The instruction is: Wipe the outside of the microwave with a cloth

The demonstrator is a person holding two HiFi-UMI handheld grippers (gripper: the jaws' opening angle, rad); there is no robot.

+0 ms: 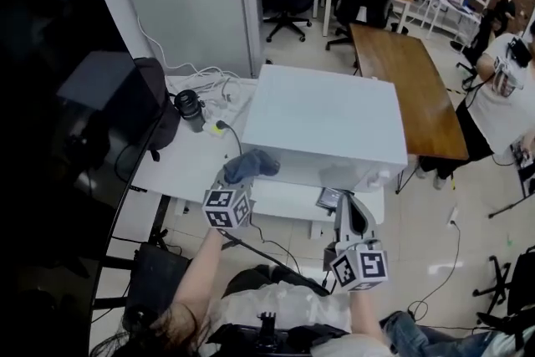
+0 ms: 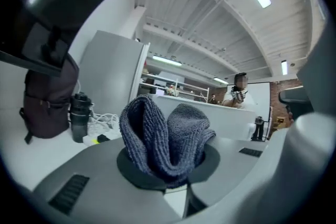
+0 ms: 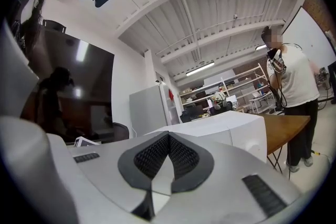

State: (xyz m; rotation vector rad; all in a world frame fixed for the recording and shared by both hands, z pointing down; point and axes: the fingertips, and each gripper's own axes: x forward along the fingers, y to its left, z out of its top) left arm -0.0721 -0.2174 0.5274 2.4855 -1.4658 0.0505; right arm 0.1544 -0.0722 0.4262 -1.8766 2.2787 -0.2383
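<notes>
At the bench's (image 1: 188, 167) near edge, your left gripper (image 1: 241, 180) pinches the bunched blue cloth (image 1: 251, 165) between its jaws, just short of the front left corner of the white microwave (image 1: 326, 117). The microwave lies ahead and rightward, its long side running across you. Your right gripper (image 1: 352, 211), jaws pressed together on nothing, hangs below the front right. The left is better placed to wipe.

Above the microwave (image 1: 330, 123) is open room; a bottle (image 1: 189, 109), cables (image 1: 219, 90) and perhaps a backpack (image 1: 155, 103) crowd its left.
</notes>
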